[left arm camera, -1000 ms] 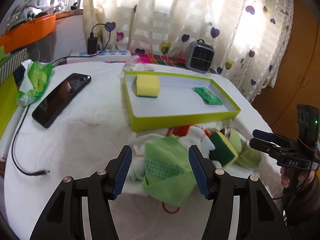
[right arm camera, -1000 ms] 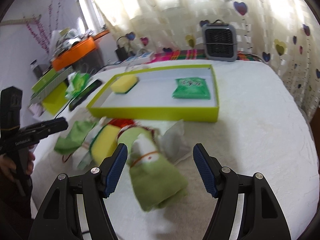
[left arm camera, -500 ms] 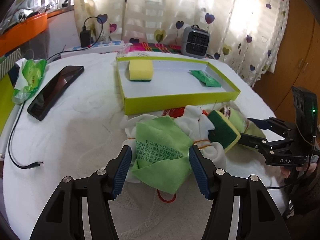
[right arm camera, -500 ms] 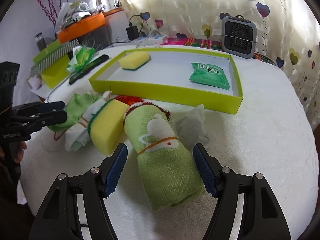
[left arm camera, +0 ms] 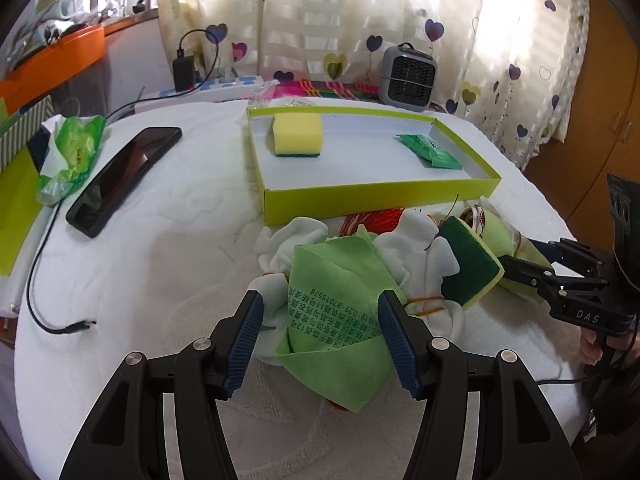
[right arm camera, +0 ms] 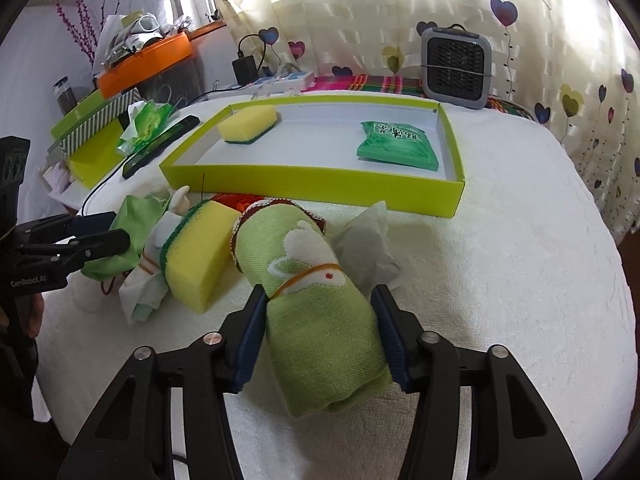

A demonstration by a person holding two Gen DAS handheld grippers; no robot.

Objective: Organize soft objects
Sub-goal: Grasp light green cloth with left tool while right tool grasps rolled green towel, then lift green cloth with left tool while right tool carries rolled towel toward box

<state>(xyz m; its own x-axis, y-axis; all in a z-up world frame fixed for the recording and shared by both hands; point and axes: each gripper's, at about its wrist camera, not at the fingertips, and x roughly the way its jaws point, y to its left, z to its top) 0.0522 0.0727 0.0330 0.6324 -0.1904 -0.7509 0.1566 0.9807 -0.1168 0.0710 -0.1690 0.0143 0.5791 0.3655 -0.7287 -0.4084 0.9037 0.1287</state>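
White quilted cover (right arm camera: 500, 240) spreads over the desk, heart-print curtains behind.

Nearest in the right wrist view: right tongs (right arm camera: 320, 336) straddle a rolled green towel (right arm camera: 320, 300) with a white rabbit motif, bound by a rubber band. Blue pads sit against or very close to its flanks; whether they have begun to squeeze is hard to tell, as the roll shows no clear dent. Gripping across the roll's width, below the band, should keep it from unrolling when lifted.

Left wrist view: left tongs (left arm camera: 318, 336) spread wide, one finger on each side of a folded light-green cloth (left arm camera: 340, 312) printed with dark characters. Pads are near its edges but not pressing. Cloth lies atop a white banded bundle (left arm camera: 424, 268), so a low scoop would likely drag both.

Mid-ground: loose pile just in front of the tray, with a yellow sponge with green scourer (right arm camera: 196, 256) leaning against the towel roll, a red item (left arm camera: 372, 220) mostly buried, and a crumpled white tissue (right arm camera: 368, 244) to the roll's right.

Farther: lime-green tray (right arm camera: 320, 188), shallow-walled, already holds a second sponge (right arm camera: 248, 124) at one end and a green packet (right arm camera: 396, 146) at the other, well apart. The middle is left free, probably for the remaining pile.

Beyond: phone (left arm camera: 124, 172), charging cable (left arm camera: 44, 280), small grey heater (right arm camera: 456, 66).
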